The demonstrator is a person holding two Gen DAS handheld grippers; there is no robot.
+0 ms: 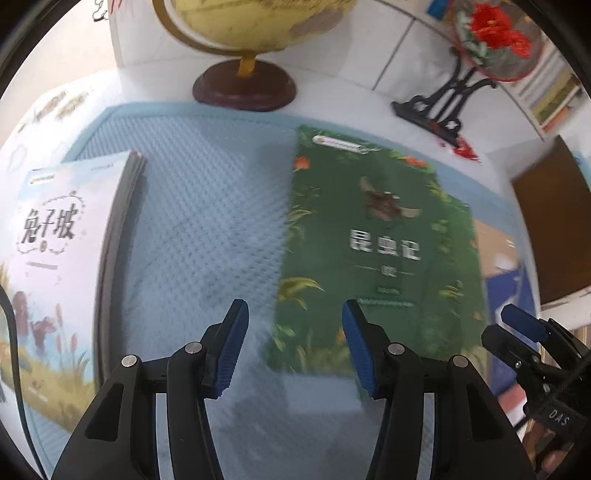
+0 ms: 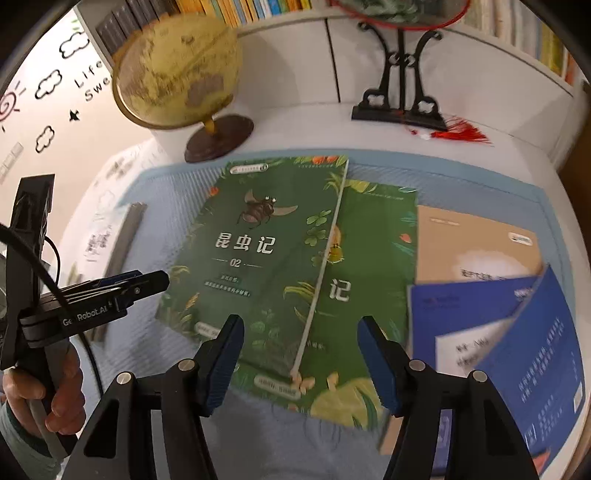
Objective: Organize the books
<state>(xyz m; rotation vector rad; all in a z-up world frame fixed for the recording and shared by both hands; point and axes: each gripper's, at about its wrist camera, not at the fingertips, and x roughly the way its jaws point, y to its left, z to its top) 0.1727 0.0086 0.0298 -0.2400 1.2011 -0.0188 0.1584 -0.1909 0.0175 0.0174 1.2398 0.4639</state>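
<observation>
A green book with a beetle on its cover (image 2: 266, 251) (image 1: 380, 240) lies on the blue mat (image 1: 207, 221), overlapping a second green book (image 2: 369, 277). To their right lie a tan book (image 2: 476, 240) and a blue book (image 2: 517, 332) with its cover partly lifted. A pale book with a meadow picture (image 1: 55, 258) tops a stack at the mat's left. My left gripper (image 1: 294, 321) (image 2: 155, 280) hangs open over bare mat, just left of the beetle book. My right gripper (image 2: 301, 332) (image 1: 517, 332) stands open above the green books' near edge, holding nothing.
A yellow globe on a brown base (image 2: 177, 74) and a round fan on a black stand (image 2: 399, 107) sit behind the mat. Shelves of books (image 2: 258, 9) line the back wall. A hand (image 2: 62, 398) holds the left gripper's handle.
</observation>
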